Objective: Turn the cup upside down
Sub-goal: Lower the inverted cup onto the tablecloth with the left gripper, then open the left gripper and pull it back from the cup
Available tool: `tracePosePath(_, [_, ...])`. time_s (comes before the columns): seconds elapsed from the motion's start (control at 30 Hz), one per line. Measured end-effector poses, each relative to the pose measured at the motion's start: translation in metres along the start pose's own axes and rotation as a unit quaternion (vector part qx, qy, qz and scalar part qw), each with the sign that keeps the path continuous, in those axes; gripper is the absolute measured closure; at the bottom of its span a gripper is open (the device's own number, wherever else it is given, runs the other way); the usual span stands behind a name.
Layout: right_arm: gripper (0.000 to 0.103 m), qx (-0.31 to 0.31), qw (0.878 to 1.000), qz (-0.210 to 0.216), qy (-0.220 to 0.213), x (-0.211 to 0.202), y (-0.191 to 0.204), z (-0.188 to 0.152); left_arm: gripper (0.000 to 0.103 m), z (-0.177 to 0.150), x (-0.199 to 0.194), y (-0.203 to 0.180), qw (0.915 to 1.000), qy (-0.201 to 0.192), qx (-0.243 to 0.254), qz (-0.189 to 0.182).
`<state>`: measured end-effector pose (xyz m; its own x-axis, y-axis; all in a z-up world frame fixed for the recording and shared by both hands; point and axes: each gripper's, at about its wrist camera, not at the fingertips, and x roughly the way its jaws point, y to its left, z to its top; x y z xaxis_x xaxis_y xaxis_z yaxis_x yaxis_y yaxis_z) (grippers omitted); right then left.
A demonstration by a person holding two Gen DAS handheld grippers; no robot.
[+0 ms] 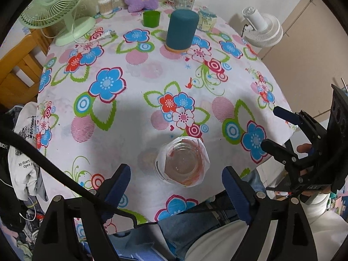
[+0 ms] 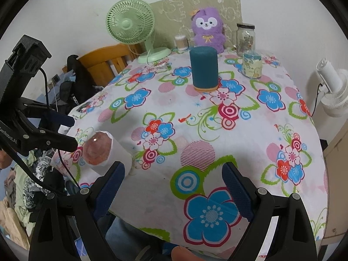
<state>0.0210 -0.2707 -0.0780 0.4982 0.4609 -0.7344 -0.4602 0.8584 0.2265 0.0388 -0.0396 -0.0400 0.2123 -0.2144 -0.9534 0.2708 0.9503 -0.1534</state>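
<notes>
A: Since the left gripper hangs over the cup, how are its fingers set?

B: Apart, gripping nothing, apparently lined up for a grasp. The right gripper is also spread and empty, well aside.

A: Cup location?

B: Near the bench front edge, upright by my reading. A paper wrap hides its wall; contents unclear.

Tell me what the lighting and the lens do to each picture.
Left wrist view: a broad soft shadow darkens the tablecloth beside the clear cup; fisheye bends the table edge, and the corners go black. Right wrist view: even light, a small bright glint on the cup, with the wall and fan bowed by the lens.
</notes>
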Motion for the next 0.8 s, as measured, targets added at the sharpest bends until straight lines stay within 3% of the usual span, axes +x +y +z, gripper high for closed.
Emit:
tracePosePath(0.5, [0.011,-0.025,0.999,-0.004,-0.021,-0.008,0.027,0.017,0.015,-0.007,-0.009,0.009,0.9984,-0.05,-0.023,-0.014])
tracePosePath(0.8, [0.011,-0.03,0.998,-0.021,-0.056,-0.021,0.04,0.031,0.014,-0.014,-0.021,0.012,0.9916,-0.124,-0.035,-0.001])
